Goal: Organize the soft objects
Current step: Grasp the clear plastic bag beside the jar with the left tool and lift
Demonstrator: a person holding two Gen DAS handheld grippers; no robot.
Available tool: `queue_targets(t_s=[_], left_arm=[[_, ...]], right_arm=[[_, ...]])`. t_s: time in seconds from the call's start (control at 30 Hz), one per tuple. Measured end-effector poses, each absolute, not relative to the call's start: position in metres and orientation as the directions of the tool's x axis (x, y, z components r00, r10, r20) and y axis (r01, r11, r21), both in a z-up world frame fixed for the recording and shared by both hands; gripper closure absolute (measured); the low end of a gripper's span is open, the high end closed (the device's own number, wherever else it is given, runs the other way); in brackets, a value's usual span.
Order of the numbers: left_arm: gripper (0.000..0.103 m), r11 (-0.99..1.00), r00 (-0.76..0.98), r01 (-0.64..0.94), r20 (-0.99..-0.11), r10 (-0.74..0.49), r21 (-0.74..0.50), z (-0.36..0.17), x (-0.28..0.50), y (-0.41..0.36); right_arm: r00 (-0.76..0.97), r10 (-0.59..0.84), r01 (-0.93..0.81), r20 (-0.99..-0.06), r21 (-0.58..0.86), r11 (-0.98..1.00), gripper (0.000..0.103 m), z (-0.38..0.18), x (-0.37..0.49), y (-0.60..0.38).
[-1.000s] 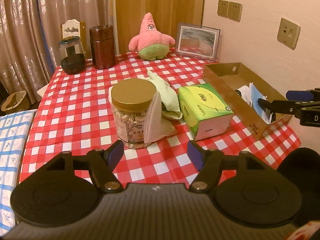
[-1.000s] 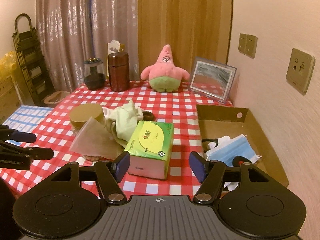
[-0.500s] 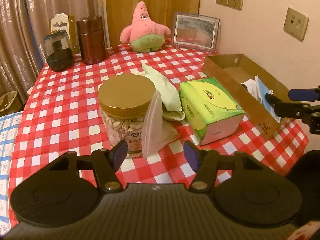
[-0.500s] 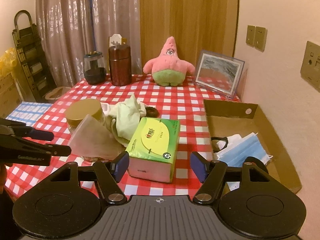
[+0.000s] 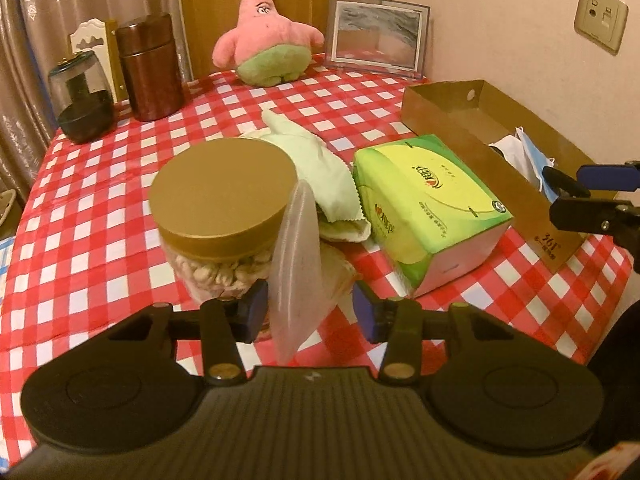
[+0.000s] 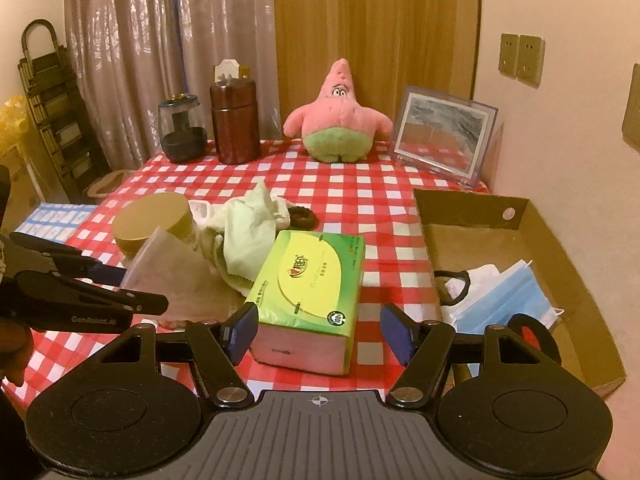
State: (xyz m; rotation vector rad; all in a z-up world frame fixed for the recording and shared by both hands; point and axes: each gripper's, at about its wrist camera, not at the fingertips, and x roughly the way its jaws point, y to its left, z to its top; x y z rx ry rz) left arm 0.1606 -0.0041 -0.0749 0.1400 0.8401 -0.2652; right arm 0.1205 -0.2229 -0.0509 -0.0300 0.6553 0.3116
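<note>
Right gripper (image 6: 318, 330) jaws apart, straddling near end of green tissue pack (image 6: 310, 286); cardboard tray (image 6: 576, 280) beside it.

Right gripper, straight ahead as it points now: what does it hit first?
Most likely the green tissue pack: it lies dead ahead of the open right gripper, its near end about level with the blue fingertips and not yet touched. Depth is hard to judge through the fisheye.
</note>
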Motion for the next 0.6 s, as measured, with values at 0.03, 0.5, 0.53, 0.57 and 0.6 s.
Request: queue_targets(t_s=[0.03, 0.5, 0.53, 0.57, 0.6], left_arm=[[0.063, 0.957, 0.635, 0.290, -0.752, -0.177, 0.020, -0.076, 0.163, -0.005], [0.097, 0.951, 0.624, 0.308, -0.759, -0.185, 0.022, -0.085, 0.176, -0.021], [0.098, 0.949, 0.623, 0.314, -0.757, -0.195, 0.014, -0.083, 0.175, -0.021], [0.098, 0.948, 0.623, 0.320, -0.755, -0.203, 0.009, -0.081, 0.174, -0.021], [0.099, 0.945, 0.624, 0.326, -0.753, -0.208, 0.008, -0.079, 0.173, -0.022]], right_arm=[[0.747, 0.277, -0.295, -0.604, 0.071, 0.953, 0.036, -0.052, 0.122, -0.222], [0.744, 0.288, -0.305, -0.603, 0.077, 0.949, 0.036, -0.054, 0.129, -0.216], [0.745, 0.288, -0.305, -0.602, 0.077, 0.949, 0.036, -0.053, 0.129, -0.215], [0.746, 0.289, -0.305, -0.600, 0.077, 0.949, 0.036, -0.053, 0.129, -0.215], [0.747, 0.288, -0.305, -0.599, 0.077, 0.949, 0.036, -0.052, 0.129, -0.215]])
